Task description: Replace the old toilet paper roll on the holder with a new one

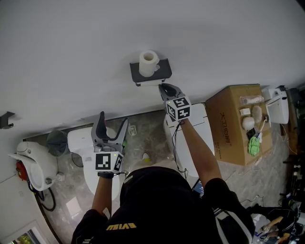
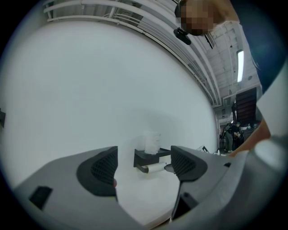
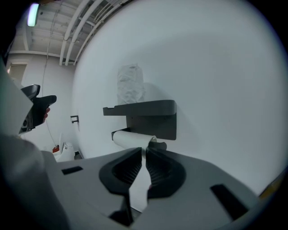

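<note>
You're standing in a mock-up bathroom built inside a big industrial hall. At twelve o'clock a black wall holder [image 1: 163,70] carries toilet paper [image 3: 128,138]. A white toilet [image 1: 88,147] sits at ten o'clock on marble-look floor tiles [image 1: 152,127]. The cardboard box [image 1: 237,123] at two o'clock gives away the hall, as do the bare ceiling pipes [image 3: 78,27] and strip light [image 3: 32,13] beyond the white wall [image 1: 143,28].

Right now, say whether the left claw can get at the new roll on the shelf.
Probably yes. The left claw is open and empty, with nothing between it and the roll; the right claw sits below the shelf, off that path.
</note>
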